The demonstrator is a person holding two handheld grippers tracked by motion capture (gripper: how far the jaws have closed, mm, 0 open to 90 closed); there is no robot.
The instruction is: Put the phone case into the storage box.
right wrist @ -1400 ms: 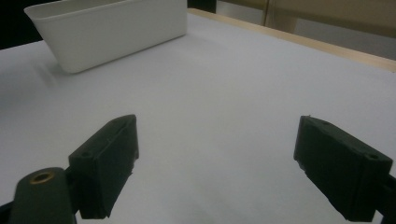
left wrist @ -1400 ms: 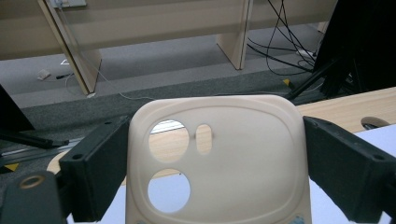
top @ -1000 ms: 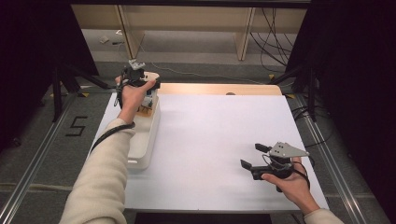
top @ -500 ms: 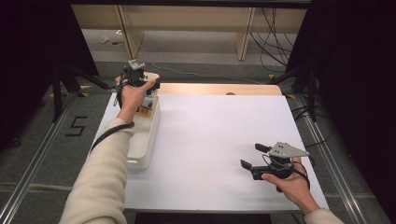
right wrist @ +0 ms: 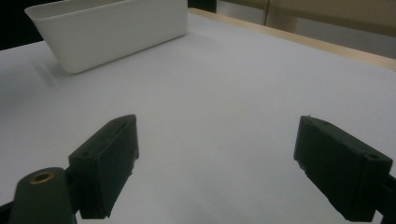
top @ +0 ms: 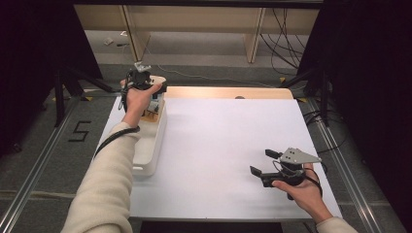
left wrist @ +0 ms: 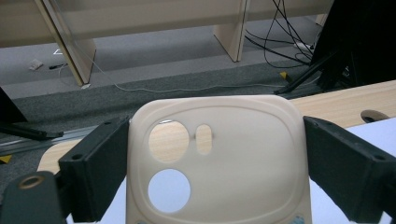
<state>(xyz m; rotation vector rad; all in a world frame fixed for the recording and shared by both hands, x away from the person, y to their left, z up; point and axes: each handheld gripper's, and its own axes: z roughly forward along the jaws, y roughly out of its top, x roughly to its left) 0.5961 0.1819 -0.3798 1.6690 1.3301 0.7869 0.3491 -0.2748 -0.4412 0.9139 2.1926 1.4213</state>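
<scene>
Cream phone case (left wrist: 219, 158), smooth moulded plastic with round cutouts, sits clamped in left gripper (left wrist: 215, 163); right gripper (right wrist: 229, 172) gapes empty.

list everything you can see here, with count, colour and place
phone case: 1, cream, with camera cut-outs, held between the left gripper's fingers above the bin's far end
bin: 1, white, long, at the table's left edge; small items inside too small to tell
table: 1, white top, wooden strip along the far edge
floor number 5: 1, black, on the grey floor left of the table
cables: several, black, on the floor beyond the table
left gripper: 1, black, shut on the phone case
right gripper: 1, black, open, low over the table's near right
</scene>
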